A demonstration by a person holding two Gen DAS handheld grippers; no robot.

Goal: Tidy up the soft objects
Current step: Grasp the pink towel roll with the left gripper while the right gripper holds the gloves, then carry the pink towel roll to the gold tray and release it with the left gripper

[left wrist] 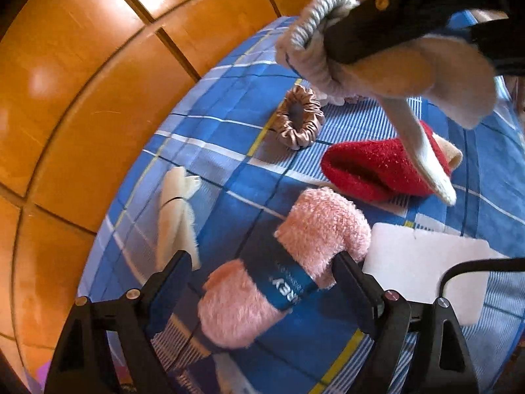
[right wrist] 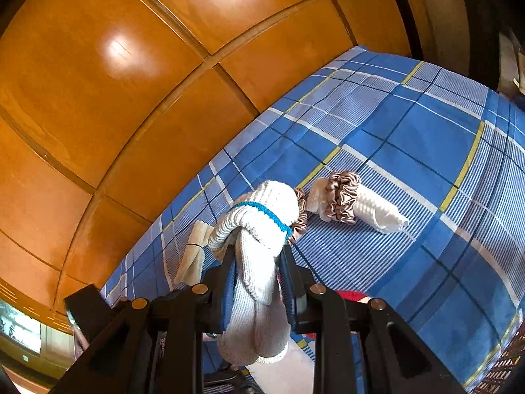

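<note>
Left wrist view
- Left gripper (left wrist: 262,272): at the bottom of the frame, its two black fingers spread wide on either side of a pink fluffy roll (left wrist: 285,262); whether the pads press it or only flank it cannot be told.
- Pink fluffy roll: lower centre, lying on the blue plaid sheet (left wrist: 229,124), wrapped by a dark blue paper band with white lettering.
- Red fuzzy item (left wrist: 377,170): right of centre, lying on the sheet above the pink roll.
- Brown satin scrunchie (left wrist: 300,118): centre, flat on the sheet, above and left of the red item.
- Cream tied bundle (left wrist: 177,210): left of centre, lying near the sheet's edge.
- White sheet (left wrist: 423,262): lower right, flat on the sheet just beside the pink roll.
- White knit glove (left wrist: 377,65): upper right, off the bed, pinched in the right gripper (left wrist: 357,32), one finger dangling down in front of the red item.
- Wooden panelling (left wrist: 82,98): fills the left and top.

Right wrist view
- Right gripper (right wrist: 259,275): bottom centre, fingers drawn close together and clamped on the white knit glove (right wrist: 259,246), which bulges out above and below them; a teal trim line crosses its cuff.
- White rolled cloth (right wrist: 367,207): centre right on the plaid sheet (right wrist: 426,138), ringed by a second brown scrunchie (right wrist: 343,198).
- Cream tied bundle (right wrist: 193,252): left of the glove, on the sheet.
- Wooden panelling (right wrist: 131,82): upper left.
</note>
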